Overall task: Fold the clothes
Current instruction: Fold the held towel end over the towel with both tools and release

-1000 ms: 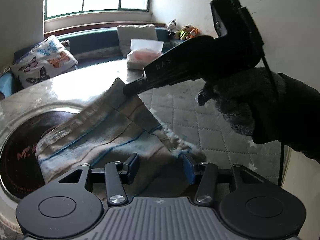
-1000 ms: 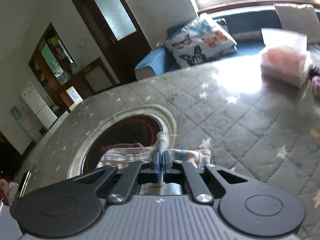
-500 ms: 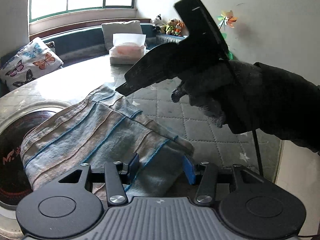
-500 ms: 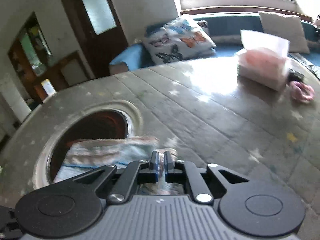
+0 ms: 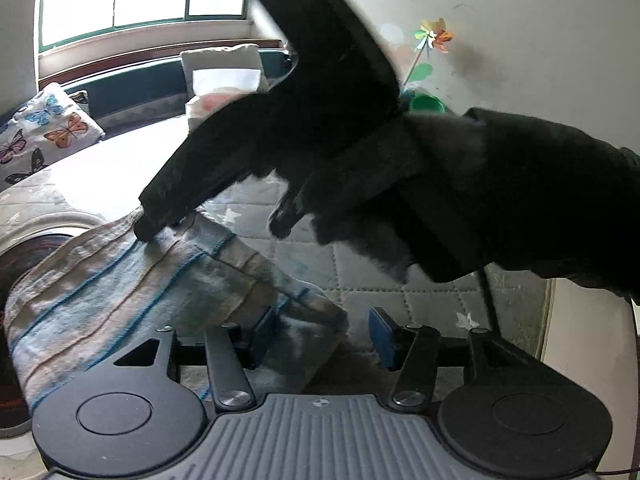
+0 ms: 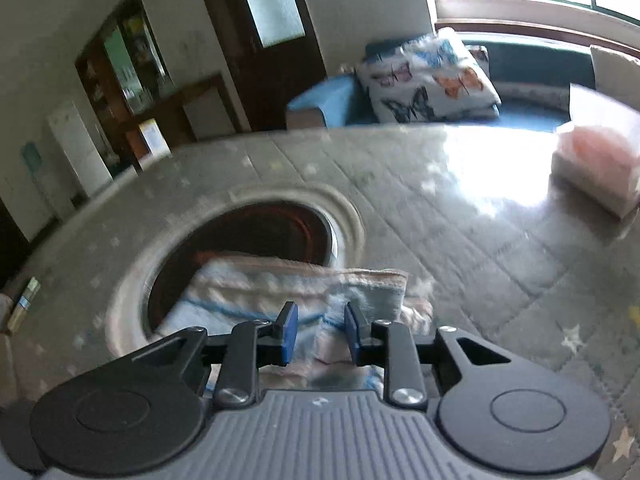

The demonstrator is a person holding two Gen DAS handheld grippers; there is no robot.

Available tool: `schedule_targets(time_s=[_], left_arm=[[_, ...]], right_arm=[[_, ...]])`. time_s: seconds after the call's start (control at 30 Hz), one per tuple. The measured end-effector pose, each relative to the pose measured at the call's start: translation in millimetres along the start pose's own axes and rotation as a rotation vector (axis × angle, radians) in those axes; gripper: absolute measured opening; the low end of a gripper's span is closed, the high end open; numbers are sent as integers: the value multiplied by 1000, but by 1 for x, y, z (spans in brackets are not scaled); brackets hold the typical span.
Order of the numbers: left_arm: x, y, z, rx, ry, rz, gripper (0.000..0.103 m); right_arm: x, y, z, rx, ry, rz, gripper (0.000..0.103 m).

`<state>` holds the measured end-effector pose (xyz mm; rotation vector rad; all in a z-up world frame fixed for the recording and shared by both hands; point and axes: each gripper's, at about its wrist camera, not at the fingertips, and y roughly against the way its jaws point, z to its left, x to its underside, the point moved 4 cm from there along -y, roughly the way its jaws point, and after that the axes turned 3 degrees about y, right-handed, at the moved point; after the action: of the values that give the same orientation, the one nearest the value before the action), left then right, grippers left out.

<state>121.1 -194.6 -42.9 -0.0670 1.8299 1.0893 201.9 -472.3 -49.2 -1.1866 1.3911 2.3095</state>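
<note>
A striped blue, white and tan cloth (image 5: 132,292) lies folded on the quilted grey table cover, partly over a round dark opening. My left gripper (image 5: 322,332) is open, its fingers either side of the cloth's near corner. My right gripper (image 6: 318,332) is open just above the cloth (image 6: 280,288), with a fold of fabric between its blue pads. In the left wrist view the right gripper (image 5: 160,220) shows from the side, its tip touching the cloth's far top edge, held by a dark gloved hand (image 5: 420,200).
The round dark opening (image 6: 248,240) with a pale rim sits in the table. A tissue box (image 6: 596,168) stands at the far right of the table. A butterfly cushion (image 6: 428,76) lies on a blue bench under the window. The table edge (image 5: 548,320) runs to the right.
My right gripper has opened and let go of the cloth edge, which now lies folded over. The right gripper has dropped lower onto the cloth. My left gripper stayed open.
</note>
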Motion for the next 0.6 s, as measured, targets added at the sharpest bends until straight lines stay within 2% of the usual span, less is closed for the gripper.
schedule_targets(time_s=[0.07,0.17,0.2,0.27,0.33,0.4,0.53,0.6], left_arm=[[1,-3,0,1,-7,4,59],[1,2,0,2,-2,-2,60],[0,5,2,0,2,-5,61],[1,14,4,-12,9,-21,69],[2,23,7,-29,14,-39,74],[7,35,12,-57,21,-49,81],[17,61,26,-131,53,-68,93],[23,75,37,-170,83,-78,99]], right_arm=[[8,-8,-7,6,-10,22,26],[14,-3,-11,-12,-36,5,30],[12,1,-10,-8,-31,-3,40],[9,11,-3,-13,-6,-18,55],[8,22,3,-12,17,-38,61],[10,36,10,-6,31,-67,84],[18,58,22,16,74,-122,92],[22,67,27,36,88,-146,101]])
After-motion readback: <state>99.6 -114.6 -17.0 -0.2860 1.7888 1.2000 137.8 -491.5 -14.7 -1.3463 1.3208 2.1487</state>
